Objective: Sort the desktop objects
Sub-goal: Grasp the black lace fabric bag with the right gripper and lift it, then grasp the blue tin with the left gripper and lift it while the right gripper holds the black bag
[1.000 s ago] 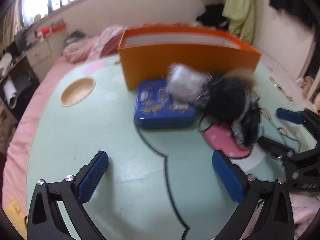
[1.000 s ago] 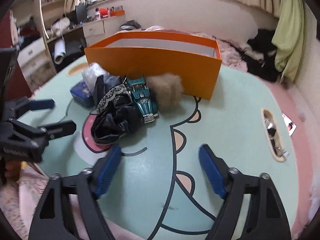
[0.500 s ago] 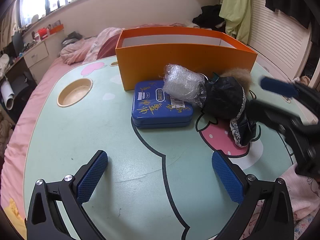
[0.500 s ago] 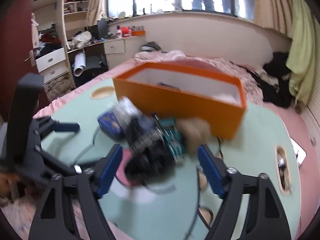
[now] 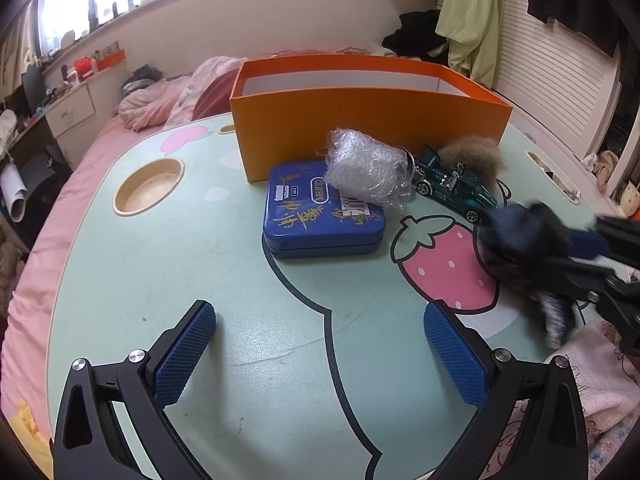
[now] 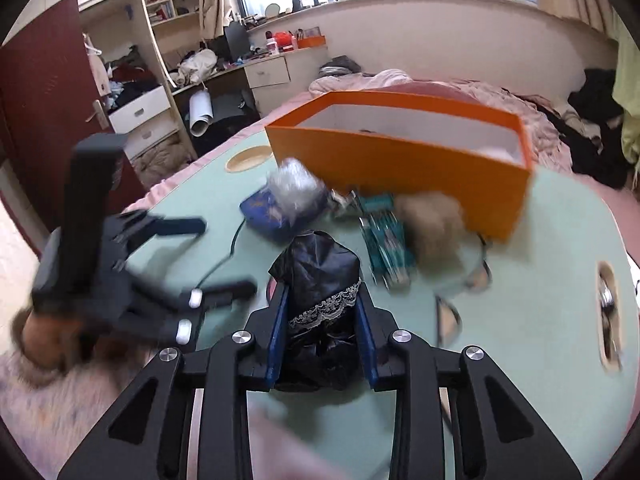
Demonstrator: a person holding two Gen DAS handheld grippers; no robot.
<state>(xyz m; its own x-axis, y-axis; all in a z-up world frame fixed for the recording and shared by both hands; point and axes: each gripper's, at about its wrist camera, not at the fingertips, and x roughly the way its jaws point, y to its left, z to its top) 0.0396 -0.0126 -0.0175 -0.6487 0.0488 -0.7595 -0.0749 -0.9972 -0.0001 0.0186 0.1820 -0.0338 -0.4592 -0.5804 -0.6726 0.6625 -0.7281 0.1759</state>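
My right gripper (image 6: 322, 312) is shut on a black lace-trimmed cloth (image 6: 320, 280) and holds it above the table's right side; the cloth also shows blurred in the left wrist view (image 5: 520, 240). My left gripper (image 5: 320, 344) is open and empty over the near table. An orange box (image 5: 372, 124) stands at the back. In front of it lie a blue tin (image 5: 320, 208), a clear plastic bundle (image 5: 368, 168), a teal toy car (image 5: 452, 184) and a brown fur ball (image 5: 476, 156).
The table (image 5: 200, 280) is mint green with a strawberry print (image 5: 448, 268) and a round cup recess (image 5: 148, 186) at the left. A slot with small items (image 6: 608, 312) lies at the right edge. A bed with pink bedding surrounds the table.
My right gripper closed on the black cloth and lifted it off the pile toward the right, uncovering the toy car. My left gripper stayed open and drew back slightly.
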